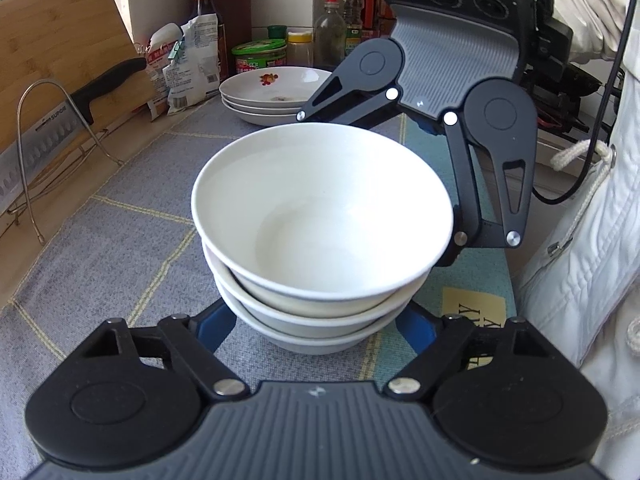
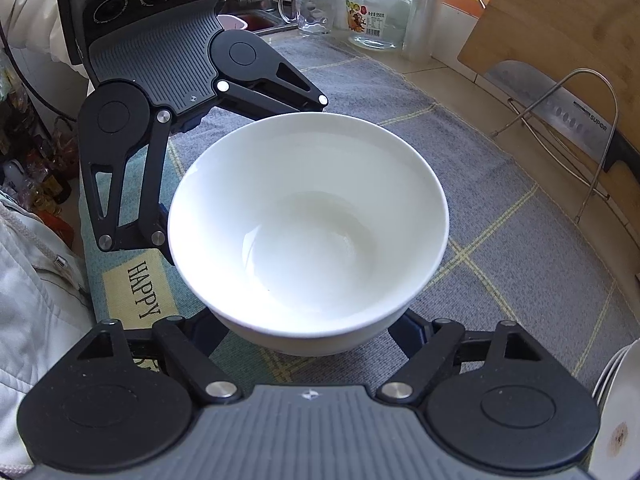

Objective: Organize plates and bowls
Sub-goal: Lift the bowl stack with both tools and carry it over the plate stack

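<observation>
Bowls point(image 1: 320, 232) — three white ones, nested in a stack, standing on the grey checked mat point(image 1: 120, 220). Landmark for all places: this stack.

Left gripper point(image 1: 316, 330) — low at one side of the stack, blue fingers point(image 1: 218, 326) flanking the lowest bowl. Whether the pads press its wall is hidden under the rims; grip cannot be told.

Right gripper point(image 2: 310, 330) — at the opposite side of the stack, facing the left one, fingers either side of the stack's base. Contact likewise hidden.

Plates point(image 1: 276, 94) — a pile of shallow white ones with a floral mark, beyond the stack, well apart from it.

Knife rack and chopping board point(image 1: 60, 40) — off to one side of the stack, near the mat's edge.

Handling note, as judgement: the step appears to be taking the stack from both sides. Both grips should seat low and evenly on the bottom bowl, hands rising together and level — glazed bowls slide, and a tilted stack could shed its top bowl.
</observation>
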A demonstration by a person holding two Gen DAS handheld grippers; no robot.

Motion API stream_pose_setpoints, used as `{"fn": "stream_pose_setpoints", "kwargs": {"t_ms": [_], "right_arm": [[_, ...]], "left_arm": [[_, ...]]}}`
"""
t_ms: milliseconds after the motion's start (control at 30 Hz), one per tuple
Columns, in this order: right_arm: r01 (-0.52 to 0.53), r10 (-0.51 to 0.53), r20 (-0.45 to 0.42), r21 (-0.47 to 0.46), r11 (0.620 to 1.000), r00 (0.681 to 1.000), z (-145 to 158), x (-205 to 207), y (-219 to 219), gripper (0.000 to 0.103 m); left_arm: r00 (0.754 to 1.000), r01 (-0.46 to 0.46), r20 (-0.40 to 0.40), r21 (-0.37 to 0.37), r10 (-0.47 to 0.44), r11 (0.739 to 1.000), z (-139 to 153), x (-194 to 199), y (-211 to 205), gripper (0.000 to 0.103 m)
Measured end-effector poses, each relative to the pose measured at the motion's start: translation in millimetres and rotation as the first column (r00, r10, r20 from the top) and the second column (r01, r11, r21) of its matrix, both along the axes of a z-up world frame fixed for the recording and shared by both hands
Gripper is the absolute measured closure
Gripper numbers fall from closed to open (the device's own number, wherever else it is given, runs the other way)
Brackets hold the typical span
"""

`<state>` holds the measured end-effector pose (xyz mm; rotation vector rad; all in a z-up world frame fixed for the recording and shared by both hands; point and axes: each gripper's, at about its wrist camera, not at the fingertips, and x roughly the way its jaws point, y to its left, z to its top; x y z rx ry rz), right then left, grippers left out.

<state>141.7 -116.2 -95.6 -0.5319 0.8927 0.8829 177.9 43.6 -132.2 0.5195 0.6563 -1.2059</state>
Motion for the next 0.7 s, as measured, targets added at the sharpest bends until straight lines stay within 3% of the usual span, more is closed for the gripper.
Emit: {"fn": "stream_pose_setpoints", "kwargs": {"t_ms": [367, 700], "right_arm": [[-0.011, 0.011, -0.013, 0.005, 1.000, 1.000, 13.0, -2.4, -12.6, 0.015], [-0.009, 0.009, 0.007, -0.007, 1.000, 1.000, 34.3, -0.3, -63.3, 0.015]], "left_arm": [[1.000, -0.014, 0.001, 0.008, 0.014, 1.000, 17.1, -4.5, -17.0, 0.017], [1.000, -0.014, 0.021, -0.003, 0.014, 1.000, 35.4, 1.8, -70.0, 0.017]]}}
